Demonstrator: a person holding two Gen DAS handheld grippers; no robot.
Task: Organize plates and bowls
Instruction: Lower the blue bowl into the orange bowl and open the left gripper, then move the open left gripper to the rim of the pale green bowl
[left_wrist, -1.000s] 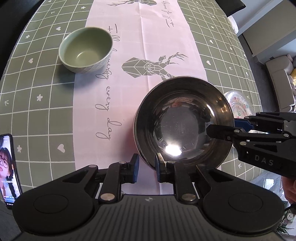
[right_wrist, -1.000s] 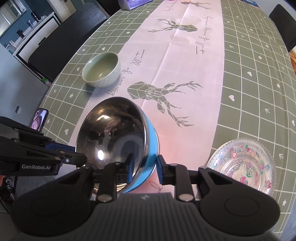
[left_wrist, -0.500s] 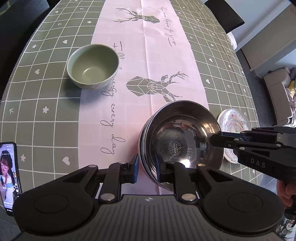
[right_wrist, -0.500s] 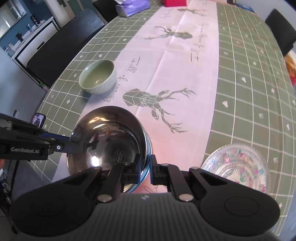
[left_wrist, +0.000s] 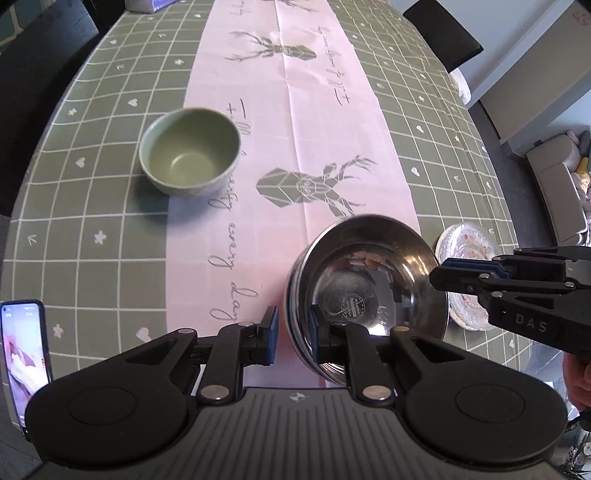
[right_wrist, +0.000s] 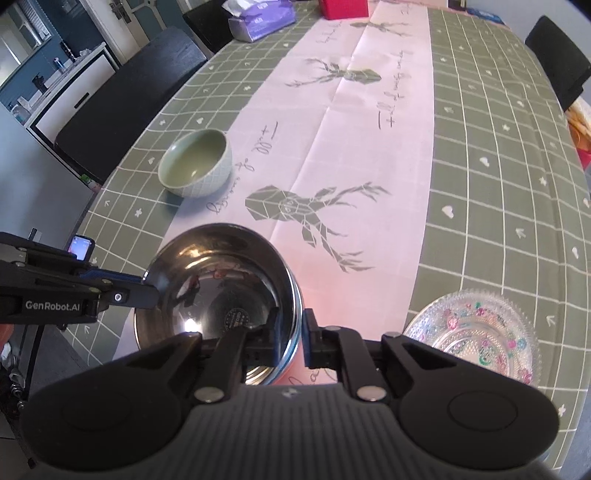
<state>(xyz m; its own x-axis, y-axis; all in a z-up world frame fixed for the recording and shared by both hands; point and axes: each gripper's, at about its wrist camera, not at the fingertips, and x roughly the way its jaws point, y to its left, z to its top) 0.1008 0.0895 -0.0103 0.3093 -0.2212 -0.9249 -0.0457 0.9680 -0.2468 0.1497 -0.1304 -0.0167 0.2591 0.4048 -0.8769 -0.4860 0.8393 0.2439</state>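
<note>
Steel bowl (left_wrist: 369, 280), near end of the pink runner (left_wrist: 295, 147), one of my grippers at each side of its rim.

Left gripper (left_wrist: 293, 330): astride the near-left rim, jaws narrowly apart, outer pad just clear of the wall, so released. Right gripper (right_wrist: 291, 334): astride the right rim, one finger inside and one outside; its jaws have just been opening, so the grip looks let go. Both of my hands pitch steeply down over the near table edge. Green bowl (left_wrist: 190, 151): alone, far left, well apart. Glass plate (right_wrist: 476, 332): alone, near right. Nothing is stacked; by my estimate the sorting is hardly begun, and all three pieces remain to be grouped.
</note>
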